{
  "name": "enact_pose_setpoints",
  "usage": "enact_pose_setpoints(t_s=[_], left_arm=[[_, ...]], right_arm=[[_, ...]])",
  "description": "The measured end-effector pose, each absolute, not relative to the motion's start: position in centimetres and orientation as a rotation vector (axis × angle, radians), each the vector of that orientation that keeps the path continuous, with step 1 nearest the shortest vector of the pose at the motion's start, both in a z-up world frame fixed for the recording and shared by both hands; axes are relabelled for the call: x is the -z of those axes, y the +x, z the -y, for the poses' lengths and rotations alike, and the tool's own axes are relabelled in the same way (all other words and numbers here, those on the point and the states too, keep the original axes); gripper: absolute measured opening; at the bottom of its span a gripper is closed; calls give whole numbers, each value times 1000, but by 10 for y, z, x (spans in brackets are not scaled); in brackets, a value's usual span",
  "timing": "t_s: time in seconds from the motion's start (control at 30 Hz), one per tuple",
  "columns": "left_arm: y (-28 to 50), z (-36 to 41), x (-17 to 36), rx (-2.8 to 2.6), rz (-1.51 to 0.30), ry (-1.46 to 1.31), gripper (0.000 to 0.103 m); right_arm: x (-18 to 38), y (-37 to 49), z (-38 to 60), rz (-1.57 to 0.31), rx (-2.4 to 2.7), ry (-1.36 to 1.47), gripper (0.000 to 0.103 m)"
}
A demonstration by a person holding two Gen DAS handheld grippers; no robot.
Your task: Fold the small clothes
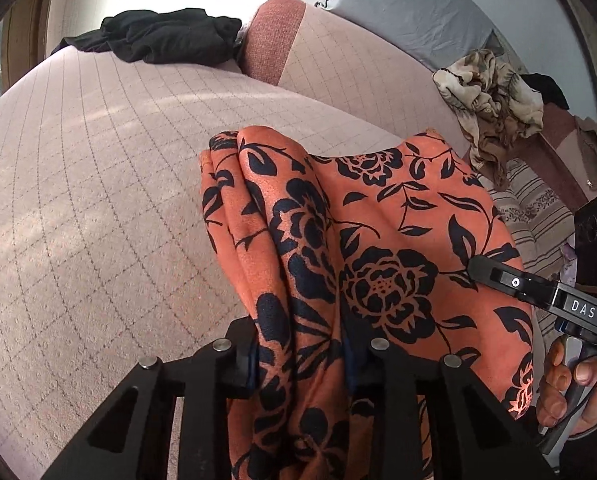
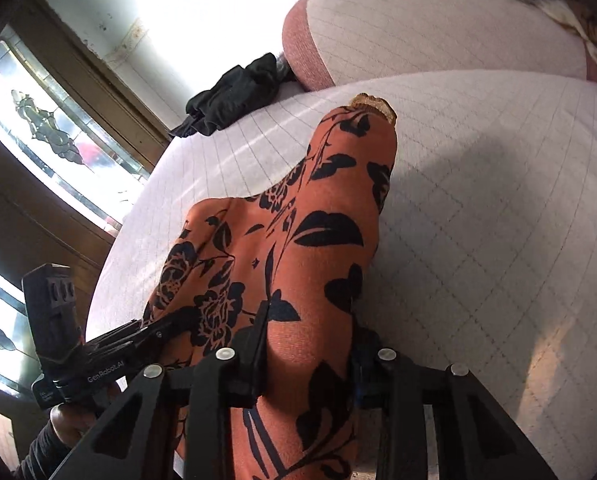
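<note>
Left gripper [image 1: 298, 364] pinching orange floral garment [image 1: 378, 240], jaws narrowed onto bunched fabric. Right gripper [image 2: 306, 364] clamping same garment [image 2: 298, 240] likewise. Garment hanging between both, stretching forward and drooping toward quilted bed [image 1: 98, 200]; long axis running away from grippers. Both hands gripping equally near. Readable: "DAS" [image 1: 583, 309], "GenRobot.AI" [image 2: 105, 373].

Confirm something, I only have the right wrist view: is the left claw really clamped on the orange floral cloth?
Observer: Yes. The left wrist view shows the left claw shut on a bunched fold of the orange floral cloth.
Operator: Anything lying to the right of that cloth?
Observer: A striped fabric lies just past its right edge.
</note>
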State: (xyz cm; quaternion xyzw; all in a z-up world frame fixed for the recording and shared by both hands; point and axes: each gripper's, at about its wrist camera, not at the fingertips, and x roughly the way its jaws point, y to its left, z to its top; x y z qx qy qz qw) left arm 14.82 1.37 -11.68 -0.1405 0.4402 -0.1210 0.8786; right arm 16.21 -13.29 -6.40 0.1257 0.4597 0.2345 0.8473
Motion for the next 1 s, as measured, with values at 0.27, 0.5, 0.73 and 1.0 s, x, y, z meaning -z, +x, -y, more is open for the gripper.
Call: enact_pose_setpoints(t_s=[0.27, 0.5, 0.73, 1.0], left_arm=[[163, 18, 47, 249, -808, -216, 32], [184, 43, 45, 230, -828, -149, 33], [187, 57, 52, 214, -857, -112, 33], [192, 59, 57, 218, -893, -89, 33]], right_arm=[[8, 160, 152, -798, -491, 235, 34], [19, 164, 155, -775, -467, 268, 34], [22, 166, 159, -797, -460, 283, 34], [42, 179, 175, -827, -450, 325, 34]])
